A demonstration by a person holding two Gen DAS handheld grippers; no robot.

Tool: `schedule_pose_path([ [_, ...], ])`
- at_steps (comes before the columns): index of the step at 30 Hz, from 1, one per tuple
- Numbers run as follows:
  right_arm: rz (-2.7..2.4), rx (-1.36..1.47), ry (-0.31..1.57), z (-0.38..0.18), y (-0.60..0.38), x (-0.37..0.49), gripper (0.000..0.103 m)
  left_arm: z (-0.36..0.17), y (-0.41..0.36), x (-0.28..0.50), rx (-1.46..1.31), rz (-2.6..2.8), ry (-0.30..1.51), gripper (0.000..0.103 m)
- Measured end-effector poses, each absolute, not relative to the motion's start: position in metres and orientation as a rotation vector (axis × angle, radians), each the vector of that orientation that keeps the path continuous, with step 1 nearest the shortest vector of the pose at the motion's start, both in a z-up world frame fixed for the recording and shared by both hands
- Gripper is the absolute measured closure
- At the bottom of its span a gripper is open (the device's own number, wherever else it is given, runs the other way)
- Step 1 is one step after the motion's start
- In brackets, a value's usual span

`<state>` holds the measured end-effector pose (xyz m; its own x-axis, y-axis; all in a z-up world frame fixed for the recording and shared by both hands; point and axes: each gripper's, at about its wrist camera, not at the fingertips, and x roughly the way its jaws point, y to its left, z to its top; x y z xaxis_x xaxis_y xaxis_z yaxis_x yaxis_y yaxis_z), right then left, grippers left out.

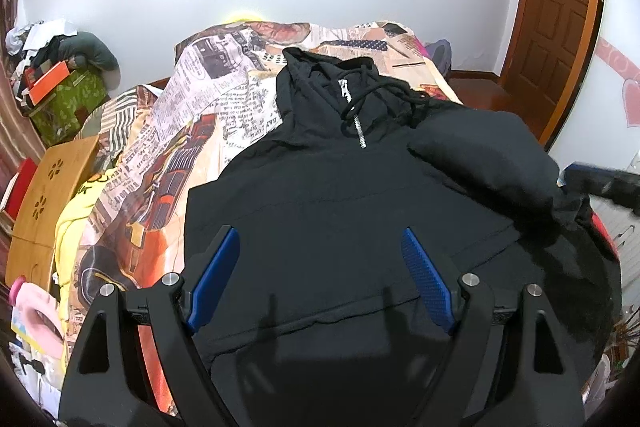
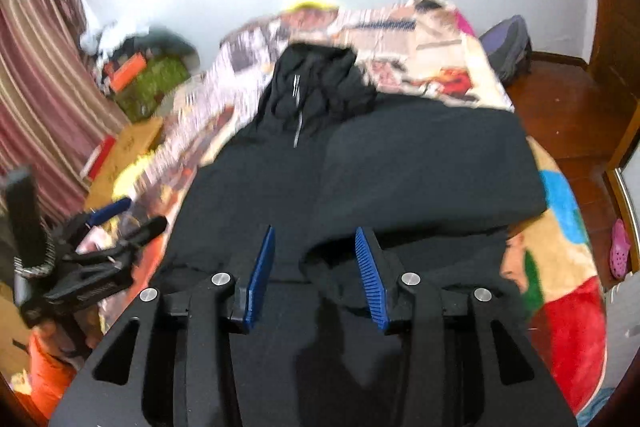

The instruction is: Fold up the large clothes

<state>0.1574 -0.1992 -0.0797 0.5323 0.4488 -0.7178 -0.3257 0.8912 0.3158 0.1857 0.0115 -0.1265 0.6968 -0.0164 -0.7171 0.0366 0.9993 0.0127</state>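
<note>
Black hoodie (image 1: 360,211) flat on bed (image 1: 192,99) — both hand-held grippers, left (image 1: 320,247) and right (image 2: 316,239), spread apart, holding nothing

Newspaper-style print covers the bedspread (image 1: 208,75); lettering too small and distorted to read. No legible labels, brands or numbers elsewhere.

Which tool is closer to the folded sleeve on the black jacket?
Right. The right tool hovers over the folded sleeve's end; the left tool is by the black jacket's opposite edge.
</note>
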Motion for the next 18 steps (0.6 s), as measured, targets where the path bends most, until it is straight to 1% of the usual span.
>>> schedule_pose_path([
  [2,0.427,0.185,0.846,-0.070,-0.215,0.154,0.056,-0.125,0.009,0.189,0.025,-0.030,0.798,0.020],
  [5,0.361,0.242,0.791,-0.062,-0.240,0.155,0.050,-0.126,0.005,0.193,0.021,-0.034,0.800,0.020],
  [7,0.322,0.275,0.783,-0.063,-0.254,0.159,0.049,-0.128,0.002,0.197,0.022,-0.036,0.803,0.020],
  [12,0.216,0.421,0.827,-0.085,-0.291,0.182,0.049,-0.134,-0.002,0.206,0.021,-0.044,0.816,0.020],
  [18,0.175,0.596,0.953,-0.130,-0.311,0.209,0.049,-0.150,-0.001,0.218,-0.002,-0.046,0.857,0.020],
])
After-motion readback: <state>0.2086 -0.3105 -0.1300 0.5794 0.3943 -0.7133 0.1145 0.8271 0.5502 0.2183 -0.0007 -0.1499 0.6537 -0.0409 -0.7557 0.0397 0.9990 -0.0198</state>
